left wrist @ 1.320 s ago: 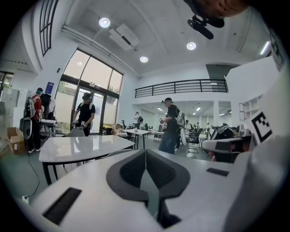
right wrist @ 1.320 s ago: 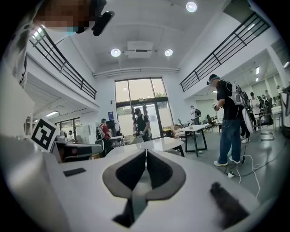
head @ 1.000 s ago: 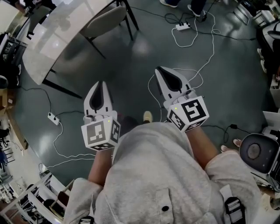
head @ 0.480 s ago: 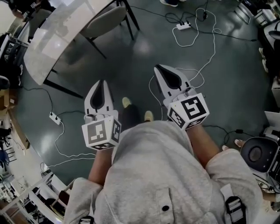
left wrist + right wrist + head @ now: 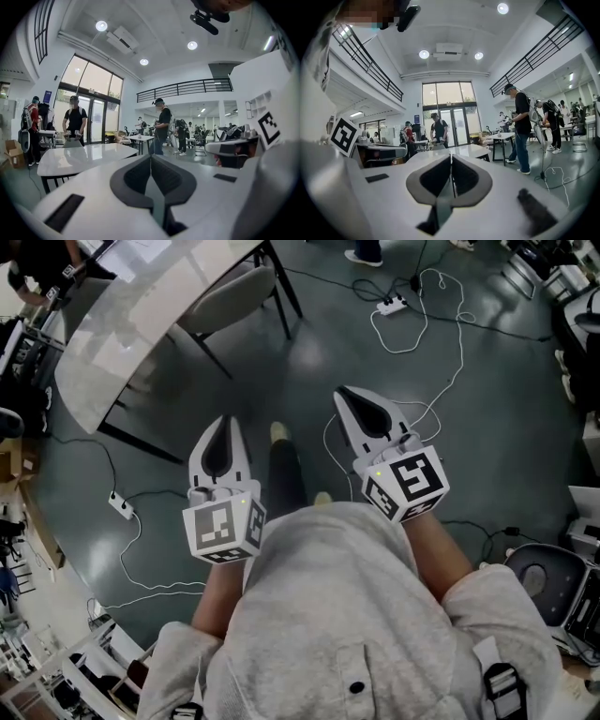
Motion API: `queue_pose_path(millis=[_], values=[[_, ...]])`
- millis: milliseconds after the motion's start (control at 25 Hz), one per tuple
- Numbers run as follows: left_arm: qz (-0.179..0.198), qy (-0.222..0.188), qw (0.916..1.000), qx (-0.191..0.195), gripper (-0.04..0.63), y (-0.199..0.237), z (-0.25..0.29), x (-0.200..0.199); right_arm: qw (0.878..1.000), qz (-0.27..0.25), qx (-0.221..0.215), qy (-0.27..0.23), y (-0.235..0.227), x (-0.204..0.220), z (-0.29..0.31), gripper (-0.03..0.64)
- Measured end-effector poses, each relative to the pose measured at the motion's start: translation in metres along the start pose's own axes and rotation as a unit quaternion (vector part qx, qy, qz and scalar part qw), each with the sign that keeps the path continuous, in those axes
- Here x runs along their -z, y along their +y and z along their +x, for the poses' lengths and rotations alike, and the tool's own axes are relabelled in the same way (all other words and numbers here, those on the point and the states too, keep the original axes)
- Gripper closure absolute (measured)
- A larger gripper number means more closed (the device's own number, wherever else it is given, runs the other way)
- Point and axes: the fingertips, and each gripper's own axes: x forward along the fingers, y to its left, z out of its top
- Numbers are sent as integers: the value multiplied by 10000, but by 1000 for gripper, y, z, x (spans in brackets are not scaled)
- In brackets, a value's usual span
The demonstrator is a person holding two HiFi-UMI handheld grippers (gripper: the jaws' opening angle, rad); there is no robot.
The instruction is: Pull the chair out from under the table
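Note:
In the head view a white-topped table [image 5: 122, 334] stands at the upper left, and a chair with a grey seat [image 5: 230, 298] is tucked under its far right side on black legs. My left gripper [image 5: 225, 421] and right gripper [image 5: 343, 393] are held side by side over the dark floor, well short of the chair. Both are shut with nothing between the jaws. The left gripper view shows its closed tips [image 5: 151, 157] aimed at the table top [image 5: 79, 157]. In the right gripper view the closed tips [image 5: 451, 157] also face the table [image 5: 461, 151].
White cables loop across the floor, with one power strip [image 5: 392, 304] ahead and another power strip [image 5: 120, 505] at the left. The person's leg and shoe [image 5: 279, 433] reach forward between the grippers. Several people and other tables stand farther off. A round device [image 5: 532, 582] sits at the right.
The person's foot has stepped forward between the grippers, and the table and chair sit slightly lower in the head view. Both grippers stay shut and side by side.

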Motion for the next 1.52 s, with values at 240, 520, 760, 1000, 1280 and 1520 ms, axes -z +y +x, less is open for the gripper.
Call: queue_pose_path(millis=[240, 520, 760, 1000, 1280, 1520], values=[[-93, -32, 10000, -11, 578, 22, 29, -3, 9998, -163, -2, 116, -9, 0, 33, 591], [-173, 150, 9997, -43, 578, 48, 76, 6, 9995, -178, 48, 266, -35, 4, 77, 591], [-238, 336, 9992, -20, 578, 54, 117, 10, 9989, -71, 61, 453, -65, 6, 108, 591], [-267, 490, 9984, 43, 578, 75, 166, 0, 9988, -39, 86, 482, -93, -9, 160, 591], [-279, 442, 9986, 75, 578, 95, 216, -17, 9986, -231, 107, 457, -122, -34, 210, 591], [-360, 502, 9981, 66, 578, 130, 247, -24, 9980, -383, 59, 491, -122, -48, 265, 591]])
